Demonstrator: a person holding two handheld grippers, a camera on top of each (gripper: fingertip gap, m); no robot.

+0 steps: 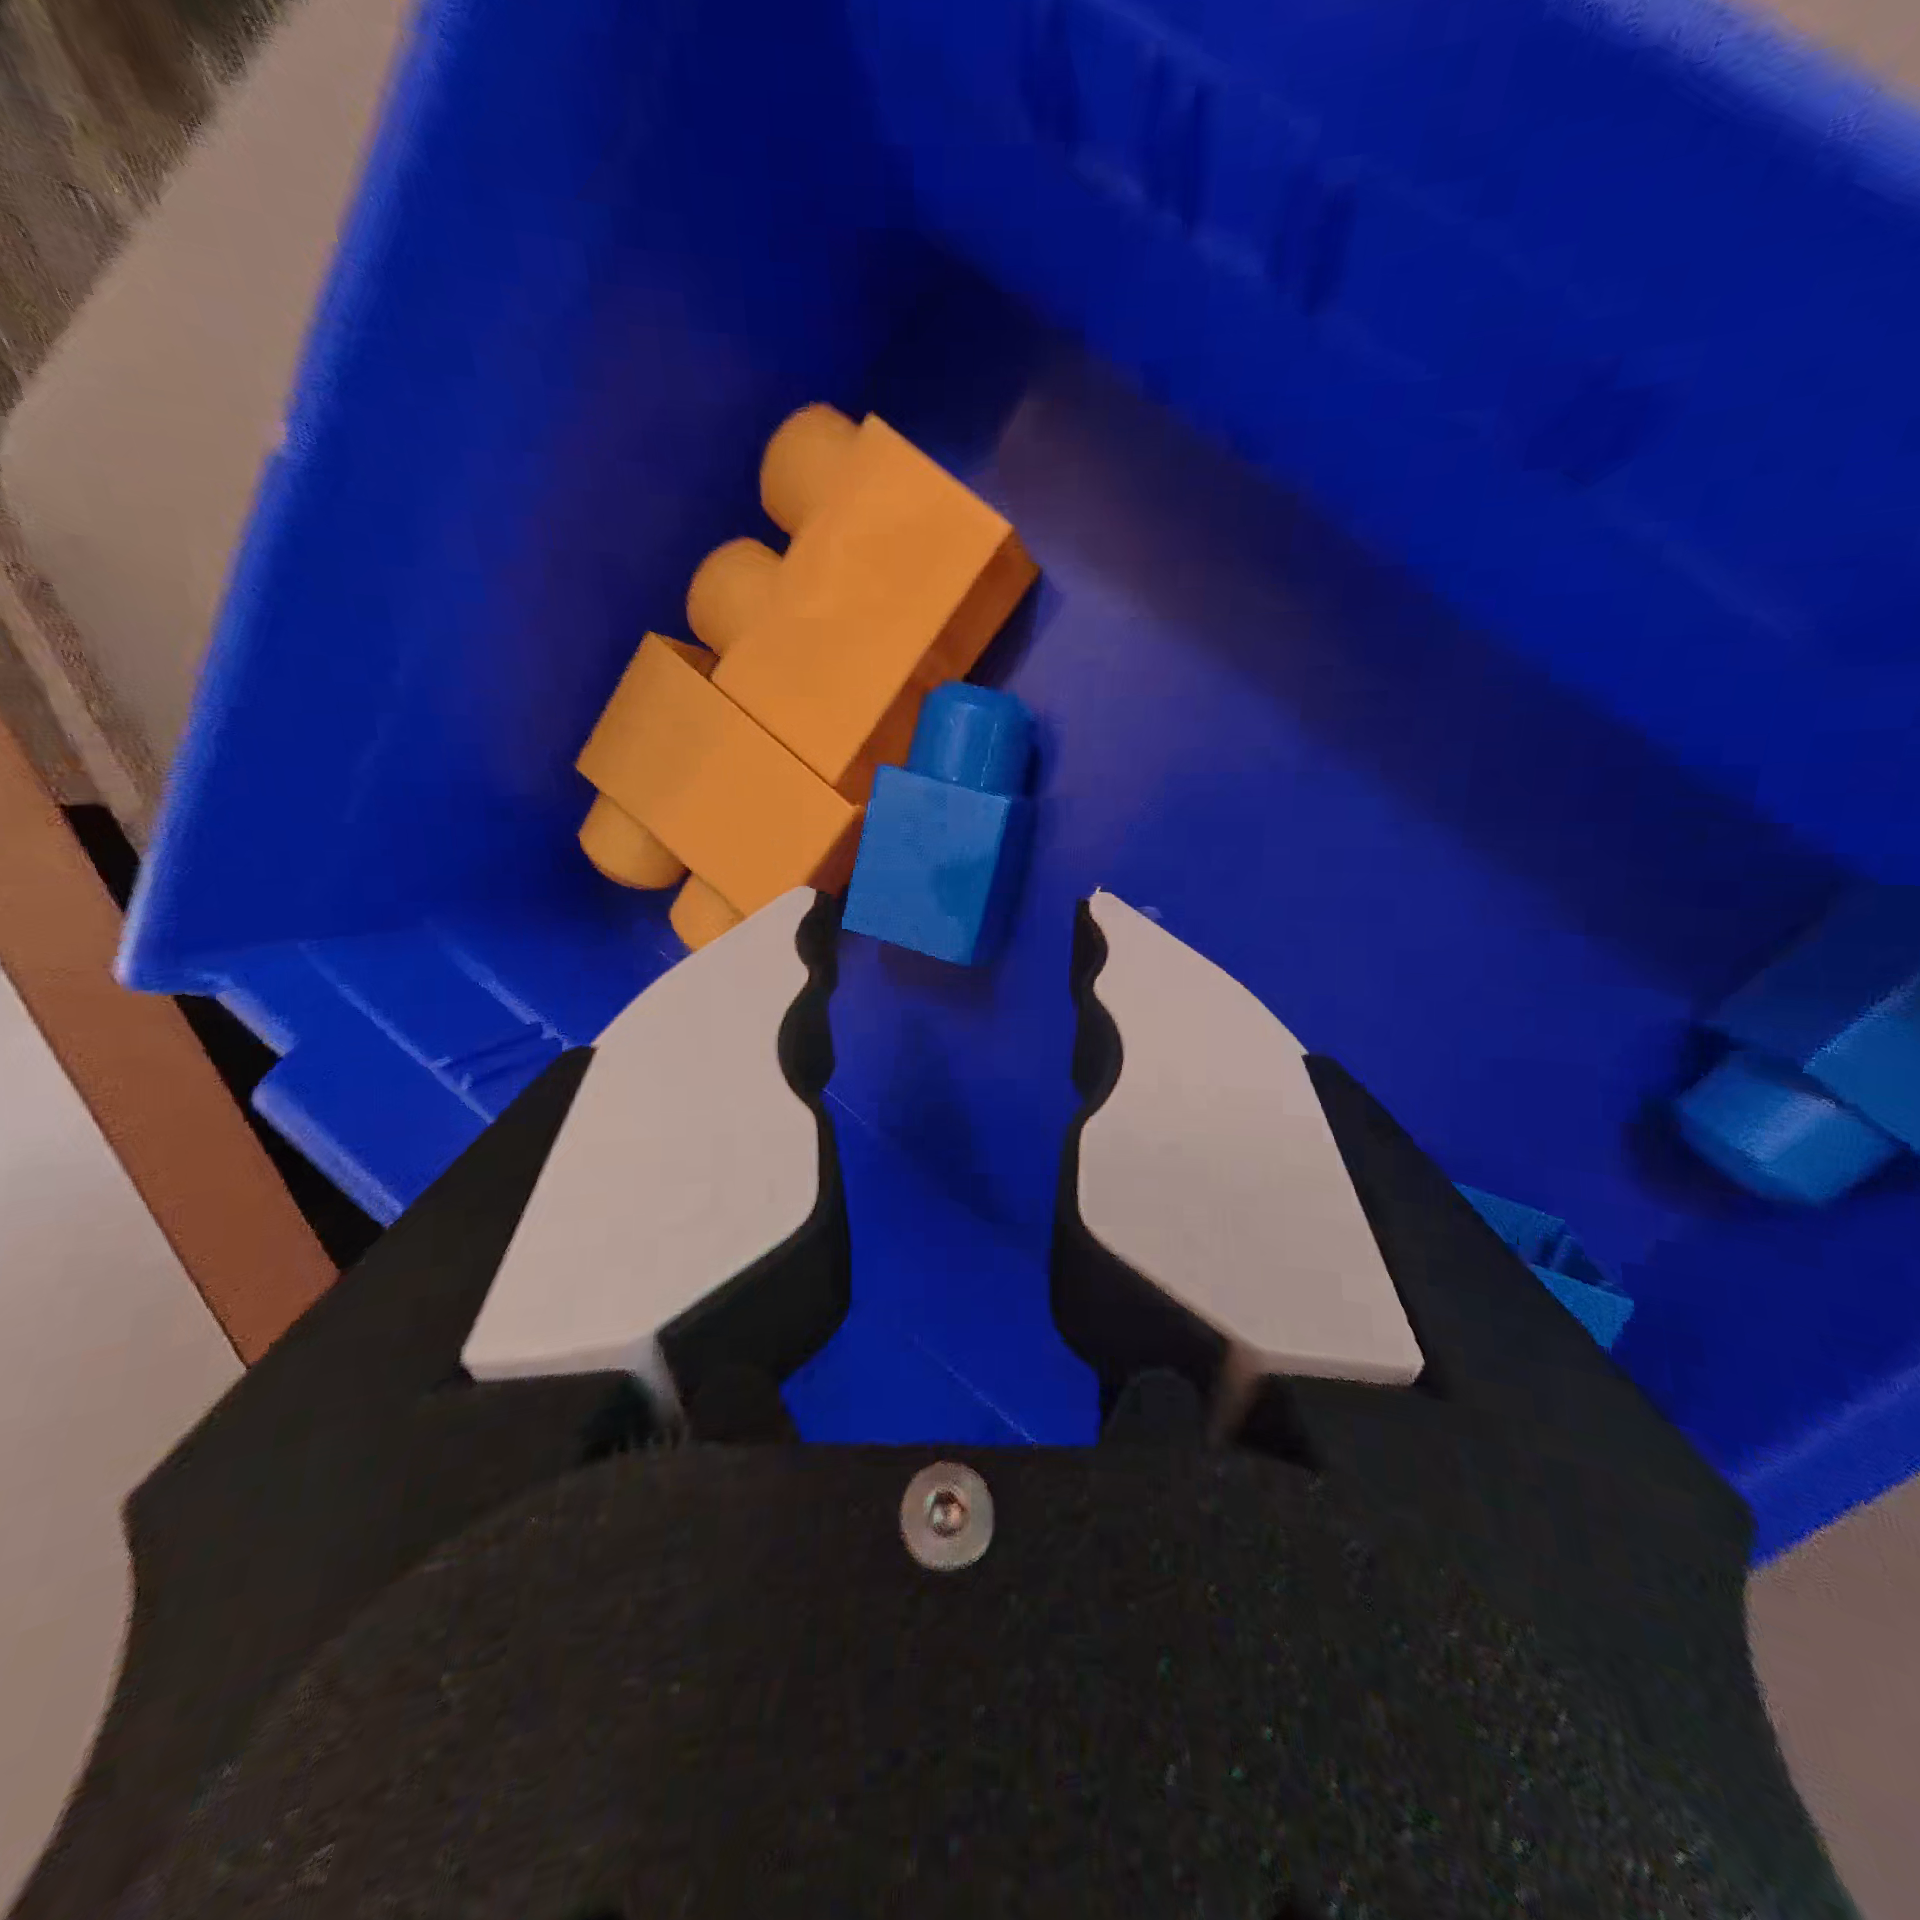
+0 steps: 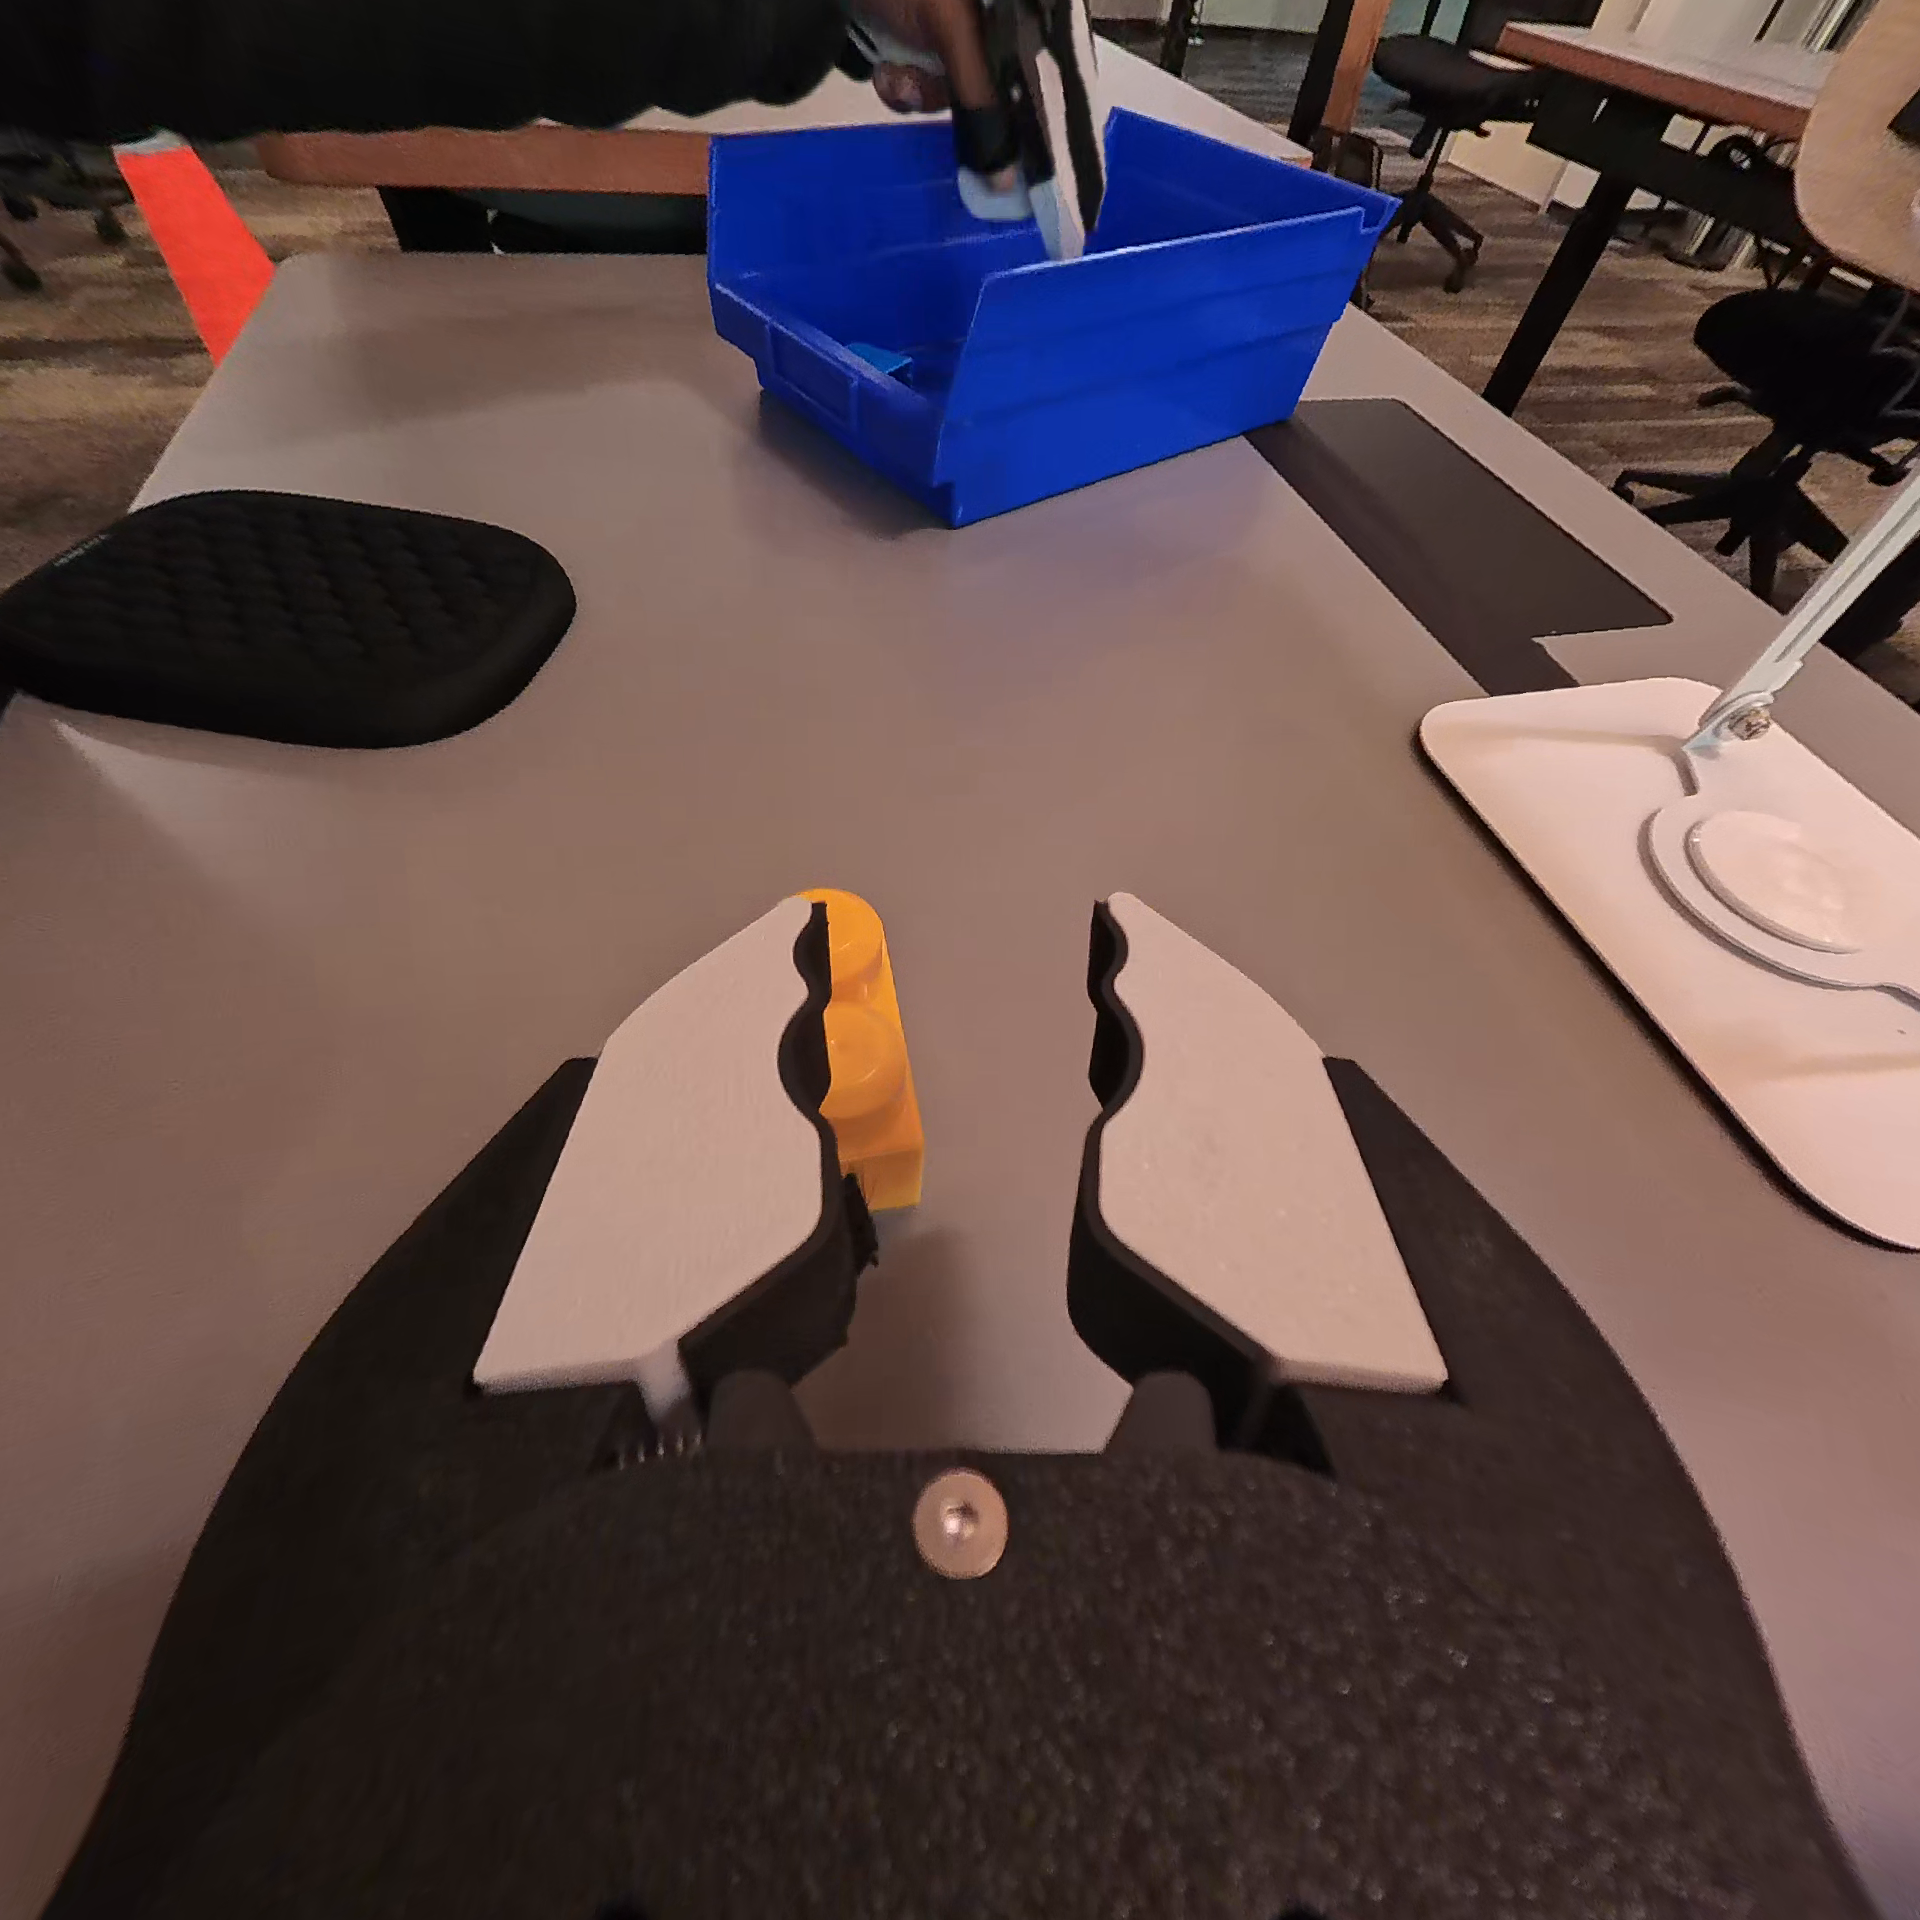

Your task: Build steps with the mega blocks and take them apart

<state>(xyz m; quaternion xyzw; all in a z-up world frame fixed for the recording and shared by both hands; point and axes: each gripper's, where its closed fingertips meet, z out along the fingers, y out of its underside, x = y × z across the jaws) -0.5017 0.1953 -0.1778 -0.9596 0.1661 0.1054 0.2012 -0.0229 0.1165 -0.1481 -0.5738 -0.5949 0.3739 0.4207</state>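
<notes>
Grey desk [image 2: 935, 727], office bkgd. Blue bin [image 2: 1143, 395] upper center; L gripper [image 1: 951, 914] inside, jaws wide, empty, nr blue block [image 1: 935, 883] + orange blocks [image 1: 831, 644]. R gripper [image 2: 951, 925] wide, orange block [image 2: 868, 1049] against its left finger on desk.

My left gripper [image 1: 951, 920], black-bodied with pale grey finger plates and wavy black pads, hangs tilted downward with its jaws parted and nothing between them. My right gripper [image 2: 954, 925], the same build, sits low and level, jaws spread wide and gripping nothing. My dark-sleeved left arm [image 2: 436, 62] reaches across above.
</notes>
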